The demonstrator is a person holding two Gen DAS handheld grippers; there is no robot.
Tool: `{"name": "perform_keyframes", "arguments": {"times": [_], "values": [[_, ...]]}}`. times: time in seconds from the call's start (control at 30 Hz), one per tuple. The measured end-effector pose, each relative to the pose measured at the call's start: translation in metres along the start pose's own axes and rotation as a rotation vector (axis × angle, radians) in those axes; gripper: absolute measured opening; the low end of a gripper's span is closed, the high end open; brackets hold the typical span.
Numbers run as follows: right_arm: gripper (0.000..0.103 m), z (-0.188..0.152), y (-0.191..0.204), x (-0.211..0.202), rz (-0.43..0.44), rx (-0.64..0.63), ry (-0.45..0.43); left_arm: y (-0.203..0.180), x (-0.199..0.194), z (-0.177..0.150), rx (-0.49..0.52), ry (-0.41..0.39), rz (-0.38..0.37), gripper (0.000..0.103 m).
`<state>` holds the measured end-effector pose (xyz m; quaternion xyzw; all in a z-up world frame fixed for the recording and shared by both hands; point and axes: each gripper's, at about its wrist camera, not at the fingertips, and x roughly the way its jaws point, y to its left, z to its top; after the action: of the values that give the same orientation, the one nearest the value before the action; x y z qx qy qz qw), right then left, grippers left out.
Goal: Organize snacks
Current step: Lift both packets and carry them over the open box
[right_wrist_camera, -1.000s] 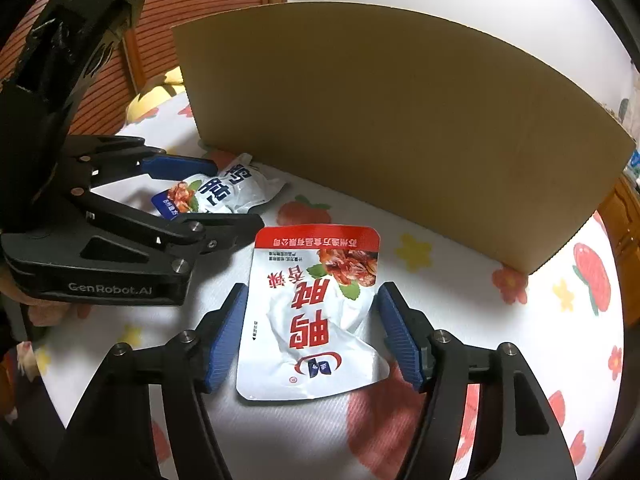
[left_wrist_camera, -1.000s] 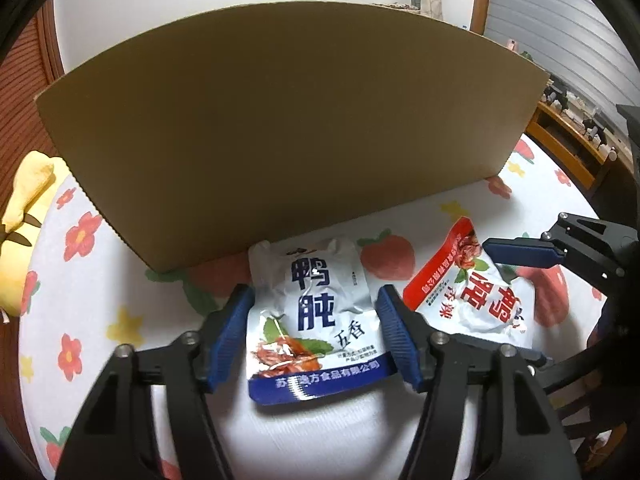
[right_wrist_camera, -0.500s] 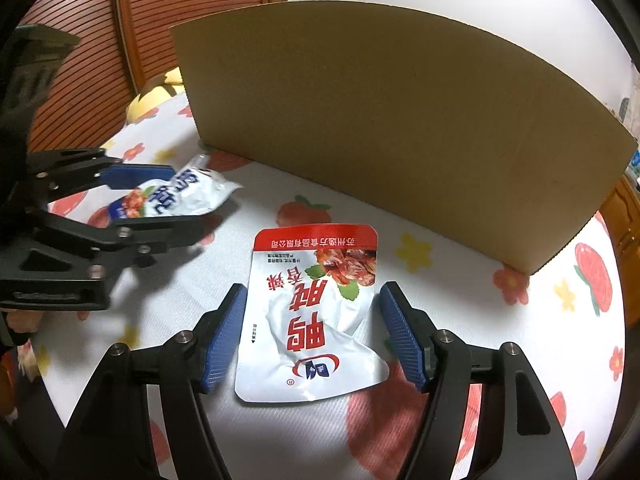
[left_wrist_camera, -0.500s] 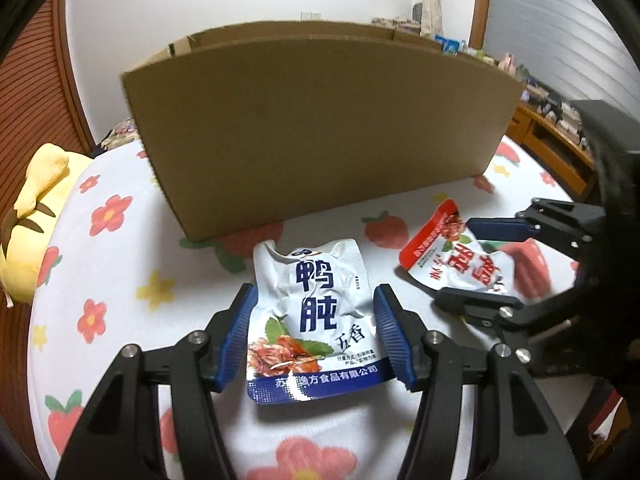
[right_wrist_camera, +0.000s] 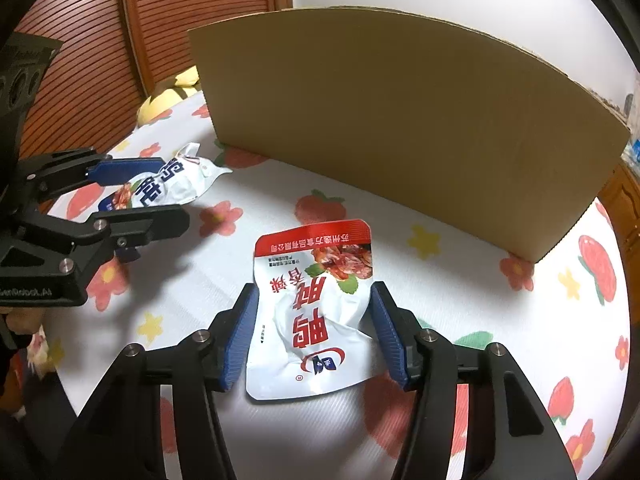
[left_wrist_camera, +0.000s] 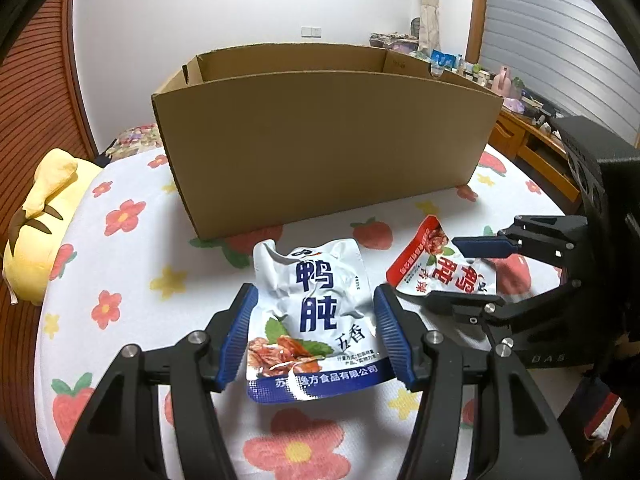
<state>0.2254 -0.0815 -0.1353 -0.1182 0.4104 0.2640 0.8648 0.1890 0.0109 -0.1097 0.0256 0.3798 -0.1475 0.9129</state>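
Rising off the floral tablecloth [left_wrist_camera: 120,264], the left gripper [left_wrist_camera: 316,336] is clamped on the blue-trimmed pouch [left_wrist_camera: 316,316]; the right gripper [right_wrist_camera: 312,332] is clamping the red-trimmed pouch [right_wrist_camera: 316,304], both now facing the open cardboard box [left_wrist_camera: 320,144], ready for loading.

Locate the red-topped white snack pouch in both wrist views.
Left wrist: red-topped white snack pouch at right of centre, between the right gripper fingers.
Right wrist: same pouch at bottom centre, between the near fingers.
Shared landmark: brown cardboard box behind it.
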Motion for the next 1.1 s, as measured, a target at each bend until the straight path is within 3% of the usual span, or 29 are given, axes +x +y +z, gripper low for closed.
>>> {"name": "perform_keyframes", "arguments": {"times": [0.27,1.1], "values": [[0.057,0.004,-0.001,-0.007,0.002,0.009,-0.03,-0.006,-0.019,0.005,0.013,-0.048,-0.001,0.059],[0.058,0.028,-0.011,-0.111,-0.026,0.029,-0.24,-0.023,-0.084,0.05,0.06,-0.212,0.007,0.059]]}}
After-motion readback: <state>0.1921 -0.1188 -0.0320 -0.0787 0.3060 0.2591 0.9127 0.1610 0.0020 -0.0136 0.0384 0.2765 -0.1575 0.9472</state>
